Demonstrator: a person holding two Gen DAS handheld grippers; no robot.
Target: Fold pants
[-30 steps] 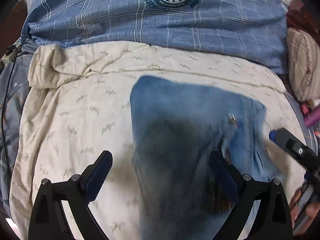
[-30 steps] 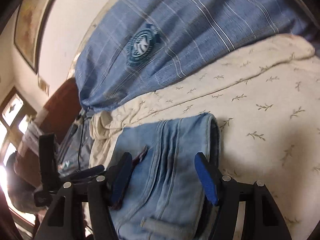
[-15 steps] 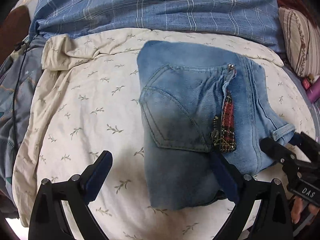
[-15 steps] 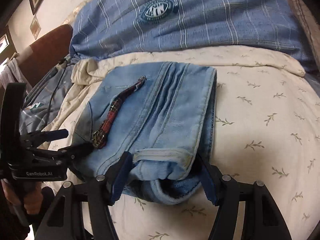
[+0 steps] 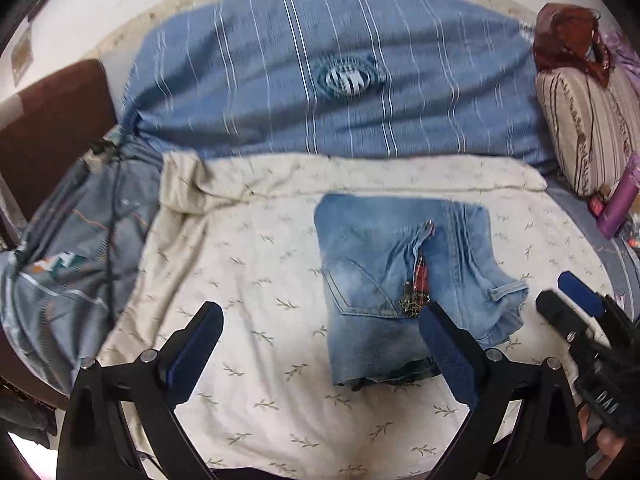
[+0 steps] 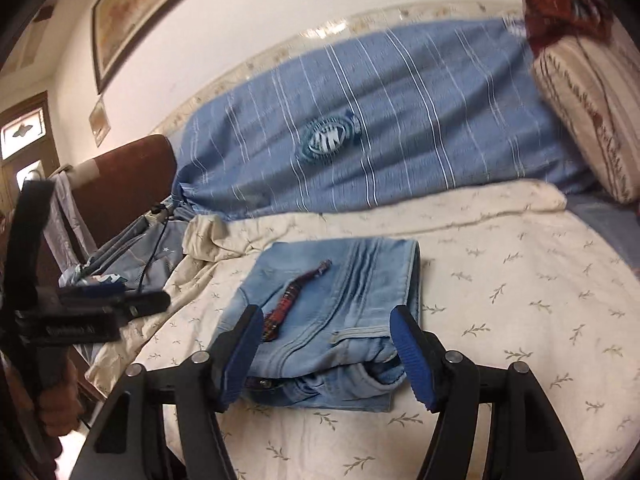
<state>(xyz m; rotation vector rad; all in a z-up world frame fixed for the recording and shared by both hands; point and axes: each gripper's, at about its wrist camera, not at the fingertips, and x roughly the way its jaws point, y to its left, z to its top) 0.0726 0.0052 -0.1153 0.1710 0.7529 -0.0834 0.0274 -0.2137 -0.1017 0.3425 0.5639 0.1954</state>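
Jeans (image 5: pixel 404 276): folded into a compact stack on the cream sheet (image 5: pixel 256 264), below the blue blanket (image 5: pixel 320 80). My left gripper (image 5: pixel 320 344) and right gripper (image 6: pixel 328 352) hang beside the stack, jaws apart, holding nothing. Folding looks finished; nothing obvious left.

Cream bedsheet with small leaf-sprig print (image 5: pixel 248 264) covers the bed, rumpled at its far left corner. Behind it, a blue blanket with thin white stripes (image 5: pixel 280 92) and a round teal-and-white crest (image 5: pixel 347 77) lies along the white wall. Striped beige pillow (image 5: pixel 588 120) at right – dark red cloth (image 5: pixel 568 40) on top, purple bottle (image 5: pixel 618 208) just below. Grey-blue patterned bedding (image 5: pixel 64 252) bunched at left, beside a brown headboard (image 5: pixel 52 120). Framed picture (image 6: pixel 132 12) on the wall.
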